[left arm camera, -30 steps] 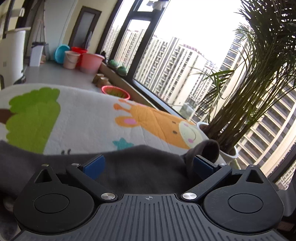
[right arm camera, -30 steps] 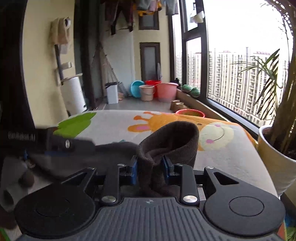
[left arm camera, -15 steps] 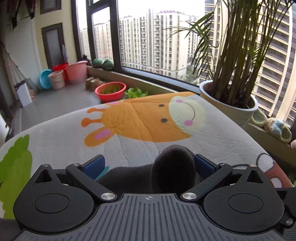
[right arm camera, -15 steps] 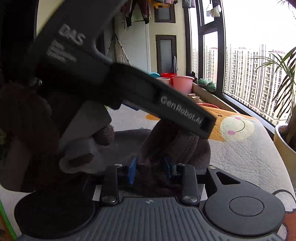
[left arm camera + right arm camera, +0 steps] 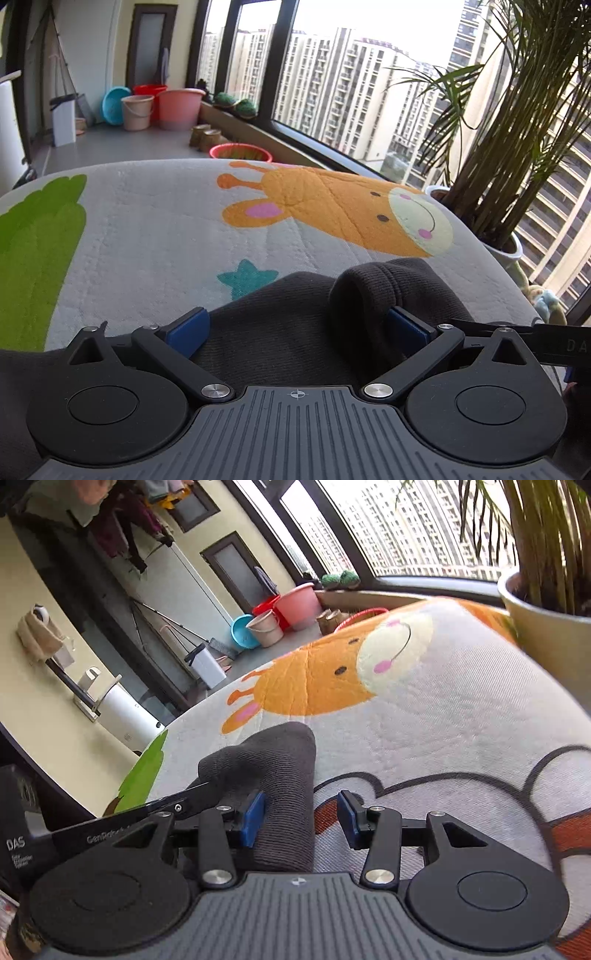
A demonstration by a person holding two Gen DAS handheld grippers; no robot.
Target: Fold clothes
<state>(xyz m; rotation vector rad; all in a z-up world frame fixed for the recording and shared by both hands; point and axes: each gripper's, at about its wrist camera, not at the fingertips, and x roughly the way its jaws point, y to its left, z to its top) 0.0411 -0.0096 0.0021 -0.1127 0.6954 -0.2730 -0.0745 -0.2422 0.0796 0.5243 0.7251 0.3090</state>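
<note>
Opening our right gripper (image 5: 301, 818) around the dark grey garment (image 5: 275, 775), we keep our left gripper (image 5: 297, 326) spread wide over it on the cartoon mat (image 5: 155, 221).

The dark grey garment (image 5: 295, 332) is a soft ribbed knit, totally matt, lying on a quilted cloth mat (image 5: 155, 236) with a slightly fuzzy printed surface, while both grippers are matt black plastic with shiny metal rivets and smooth blue pads (image 5: 253, 818).

Daylight is pouring through tall dark-framed windows (image 5: 332, 74); pink buckets (image 5: 181, 109) are standing by the cream wall (image 5: 44, 709), a potted palm (image 5: 517, 147) nearby.
</note>
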